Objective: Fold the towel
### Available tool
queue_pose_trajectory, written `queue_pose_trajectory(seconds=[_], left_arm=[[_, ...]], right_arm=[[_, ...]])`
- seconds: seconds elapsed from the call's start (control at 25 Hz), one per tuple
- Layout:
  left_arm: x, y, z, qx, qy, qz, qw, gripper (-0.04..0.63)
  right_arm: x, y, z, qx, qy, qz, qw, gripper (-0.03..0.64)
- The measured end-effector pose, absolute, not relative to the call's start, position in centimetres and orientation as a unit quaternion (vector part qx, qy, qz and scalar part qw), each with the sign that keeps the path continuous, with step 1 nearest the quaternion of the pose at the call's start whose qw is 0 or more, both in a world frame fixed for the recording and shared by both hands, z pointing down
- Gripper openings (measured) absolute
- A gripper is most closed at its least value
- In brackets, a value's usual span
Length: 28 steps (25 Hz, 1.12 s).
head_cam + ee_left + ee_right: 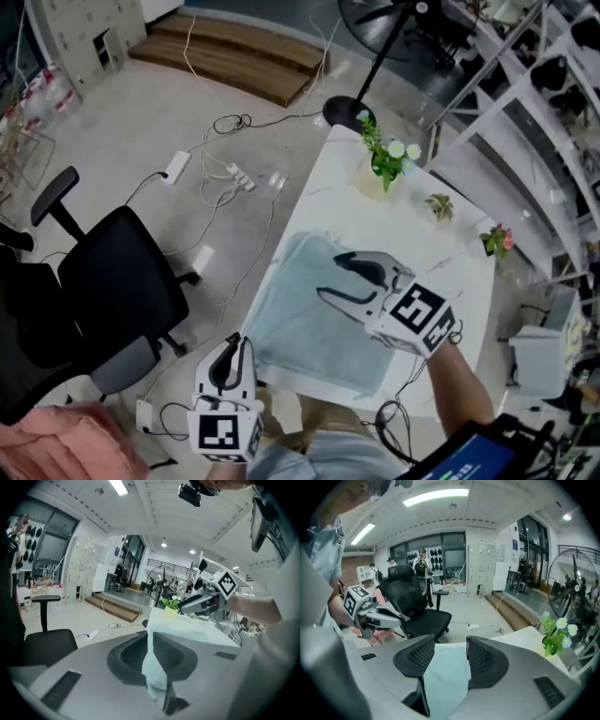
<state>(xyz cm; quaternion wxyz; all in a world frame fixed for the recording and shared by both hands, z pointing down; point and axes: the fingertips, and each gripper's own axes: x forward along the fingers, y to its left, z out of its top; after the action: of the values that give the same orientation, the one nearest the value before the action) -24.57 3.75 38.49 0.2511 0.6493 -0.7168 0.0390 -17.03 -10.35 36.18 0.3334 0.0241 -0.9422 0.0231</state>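
**Towel laid on table, one corner gripped**
Nearest, the left gripper (239,349) was clamped tight on the near corner of the towel (314,314) at the edge of the table (422,244), evidently ready to carry it over for a fold. The right gripper (330,275) hung above the cloth, jaws wide, holding nothing. At the far end, a yellow pot (371,183) held a flowering plant (382,155).

towel (300,314): pale blue | table (412,230): white | office chair (122,281): black | plant pot (370,180): yellow
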Motion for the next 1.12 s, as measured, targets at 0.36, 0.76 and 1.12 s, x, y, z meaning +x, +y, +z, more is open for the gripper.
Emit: queue_pose_trajectory(seconds=[0.36, 0.76, 1.12], left_arm=[[-22.8, 3.9, 46.6, 0.578, -0.735, 0.101, 0.339, 0.132], [-22.4, 4.2, 49.1, 0.551, -0.742, 0.132, 0.357, 0.029], [-22.3, 4.0, 49.1, 0.555, -0.741, 0.135, 0.354, 0.025]], right_arm=[[-18.3, -19.2, 45.8, 0.001, -0.924, 0.028, 0.381, 0.198], [-19.5, -20.3, 48.7, -0.006, -0.92, 0.013, 0.391, 0.065], [-19.3, -21.5, 49.0, 0.009, -0.92, 0.033, 0.39, 0.12]])
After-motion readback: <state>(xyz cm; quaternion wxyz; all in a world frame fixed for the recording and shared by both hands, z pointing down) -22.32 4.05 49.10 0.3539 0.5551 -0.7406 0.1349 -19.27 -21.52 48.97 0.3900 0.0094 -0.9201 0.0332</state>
